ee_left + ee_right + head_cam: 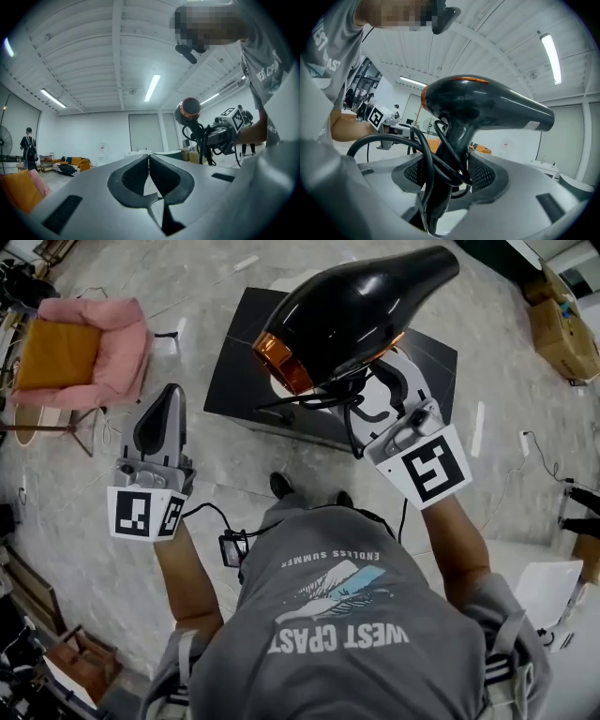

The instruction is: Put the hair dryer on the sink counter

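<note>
The hair dryer is black with a copper ring at its back end. It is held up in the air, nozzle pointing to the far right. My right gripper is shut on its handle, and in the right gripper view the pads press the handle from both sides. Its black cord loops around the handle and between the jaws. My left gripper hangs at the left, jaws shut with nothing in them. The left gripper view shows the hair dryer off to its right.
A dark square counter top stands on the marble floor right below the dryer. A pink armchair with an orange cushion is at the far left. Cardboard boxes sit at the far right. A person stands far off in the room.
</note>
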Motion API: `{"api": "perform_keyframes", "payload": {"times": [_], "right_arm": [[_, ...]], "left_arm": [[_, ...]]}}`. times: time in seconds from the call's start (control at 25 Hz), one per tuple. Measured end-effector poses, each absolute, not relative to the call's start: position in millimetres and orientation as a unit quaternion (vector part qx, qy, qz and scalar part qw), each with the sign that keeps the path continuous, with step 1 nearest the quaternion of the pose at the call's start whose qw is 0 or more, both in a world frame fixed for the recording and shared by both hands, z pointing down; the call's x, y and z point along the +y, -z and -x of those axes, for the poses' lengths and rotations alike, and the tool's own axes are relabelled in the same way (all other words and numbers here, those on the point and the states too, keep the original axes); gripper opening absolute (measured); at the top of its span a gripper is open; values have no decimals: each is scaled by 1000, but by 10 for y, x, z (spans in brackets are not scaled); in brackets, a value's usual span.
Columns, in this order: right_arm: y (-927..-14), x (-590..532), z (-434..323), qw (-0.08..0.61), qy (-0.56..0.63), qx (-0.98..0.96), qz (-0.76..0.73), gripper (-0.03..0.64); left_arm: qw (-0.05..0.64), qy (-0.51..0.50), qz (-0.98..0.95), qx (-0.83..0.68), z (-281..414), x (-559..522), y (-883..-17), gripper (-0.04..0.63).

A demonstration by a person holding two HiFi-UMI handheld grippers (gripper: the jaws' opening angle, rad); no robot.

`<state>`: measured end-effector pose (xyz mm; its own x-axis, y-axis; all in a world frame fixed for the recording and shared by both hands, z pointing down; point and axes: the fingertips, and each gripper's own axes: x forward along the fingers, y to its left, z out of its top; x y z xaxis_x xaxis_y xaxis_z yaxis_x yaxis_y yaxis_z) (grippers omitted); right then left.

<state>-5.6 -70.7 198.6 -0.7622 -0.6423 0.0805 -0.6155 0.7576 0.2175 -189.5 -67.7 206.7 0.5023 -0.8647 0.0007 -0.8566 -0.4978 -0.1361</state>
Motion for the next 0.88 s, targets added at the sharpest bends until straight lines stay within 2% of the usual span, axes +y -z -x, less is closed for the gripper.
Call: {"api": "perform_keyframes", "payload": {"times": [0.48, 0.88], "right_arm": [[-2211, -1245, 528, 106, 88, -914, -381, 261], [-2464, -1626, 658, 124, 85, -912, -381, 259]], "left_arm": [[50, 28, 886, 461, 2405, -1248, -2164, 20], [40, 28, 885, 463, 2472, -1553, -2286, 20]]}}
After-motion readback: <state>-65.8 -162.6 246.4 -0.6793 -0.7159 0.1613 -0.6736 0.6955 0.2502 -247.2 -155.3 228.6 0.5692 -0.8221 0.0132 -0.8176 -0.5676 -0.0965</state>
